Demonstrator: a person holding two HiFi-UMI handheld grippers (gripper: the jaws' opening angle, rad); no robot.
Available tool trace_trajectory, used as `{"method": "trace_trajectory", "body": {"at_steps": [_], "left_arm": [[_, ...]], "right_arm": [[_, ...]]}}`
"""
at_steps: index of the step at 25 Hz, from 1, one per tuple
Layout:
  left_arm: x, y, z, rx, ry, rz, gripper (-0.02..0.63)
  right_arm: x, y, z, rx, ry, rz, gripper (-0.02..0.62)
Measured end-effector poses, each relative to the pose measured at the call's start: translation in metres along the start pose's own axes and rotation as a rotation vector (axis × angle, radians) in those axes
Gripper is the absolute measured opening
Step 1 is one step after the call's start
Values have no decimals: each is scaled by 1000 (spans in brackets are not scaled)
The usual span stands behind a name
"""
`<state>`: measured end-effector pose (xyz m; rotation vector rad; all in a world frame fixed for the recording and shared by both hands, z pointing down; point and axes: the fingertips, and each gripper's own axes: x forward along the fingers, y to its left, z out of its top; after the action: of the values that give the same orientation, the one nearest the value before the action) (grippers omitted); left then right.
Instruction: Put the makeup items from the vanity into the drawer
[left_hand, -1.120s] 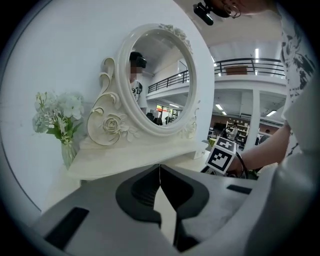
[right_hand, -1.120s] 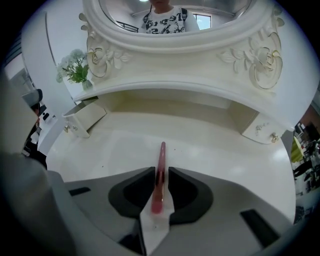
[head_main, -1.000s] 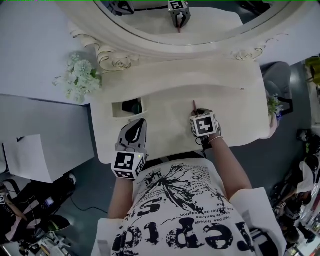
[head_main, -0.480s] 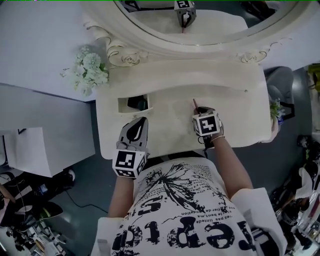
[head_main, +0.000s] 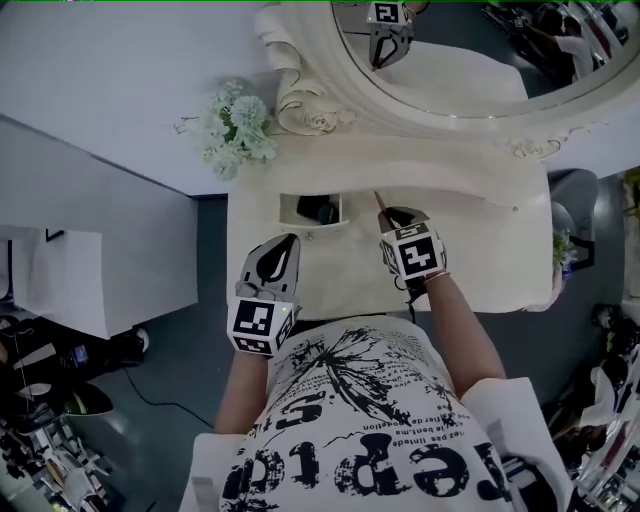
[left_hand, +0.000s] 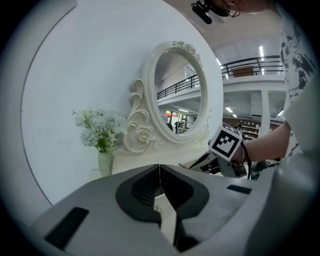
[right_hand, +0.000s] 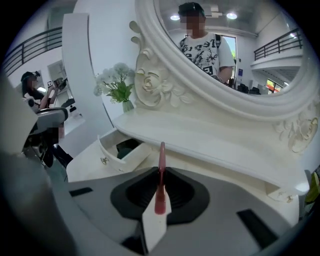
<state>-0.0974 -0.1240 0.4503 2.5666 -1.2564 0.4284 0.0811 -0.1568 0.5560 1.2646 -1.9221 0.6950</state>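
Observation:
My right gripper (head_main: 392, 217) is shut on a thin pinkish-red makeup pencil (right_hand: 160, 176), whose tip (head_main: 379, 199) sticks out forward over the cream vanity top (head_main: 470, 240). Left of it the small drawer (head_main: 310, 210) stands open with a dark item inside; in the right gripper view the drawer (right_hand: 120, 150) lies ahead and to the left. My left gripper (head_main: 272, 262) hovers at the vanity's front edge below the drawer, jaws together with nothing between them (left_hand: 160, 185).
An oval mirror in an ornate cream frame (head_main: 400, 95) stands at the back of the vanity. A vase of white flowers (head_main: 232, 130) sits at the back left. A person (right_hand: 37, 95) sits far left beyond the vanity.
The head view has swung left and the vanity now sits more to the right. My right gripper with the pencil has come closer to the open drawer. The left gripper has barely moved.

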Motion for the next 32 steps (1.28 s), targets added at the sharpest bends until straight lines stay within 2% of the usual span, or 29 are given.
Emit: {"method": "trace_trajectory", "body": {"at_steps": [9, 14, 16, 20, 25, 27, 32], "left_arm": [[-42, 64, -5, -43, -12, 105, 21], [-61, 92, -14, -74, -10, 159, 20], [-66, 101, -17, -80, -9, 172, 21], [-75, 110, -22, -92, -11, 195, 21], [-82, 116, -22, -97, -16, 211, 21], [-82, 117, -23, -97, -17, 210, 21], [-79, 112, -20, -89, -22, 196, 21]], "right_arm": [[35, 80, 48, -134, 12, 106, 57], [54, 120, 65, -293, 40, 173, 57], [59, 131, 69, -324, 50, 193, 57], [67, 145, 67, -353, 71, 221, 57], [71, 144, 70, -335, 58, 183, 58], [70, 145, 70, -329, 60, 189, 126], [62, 142, 68, -290, 45, 182, 137]]}}
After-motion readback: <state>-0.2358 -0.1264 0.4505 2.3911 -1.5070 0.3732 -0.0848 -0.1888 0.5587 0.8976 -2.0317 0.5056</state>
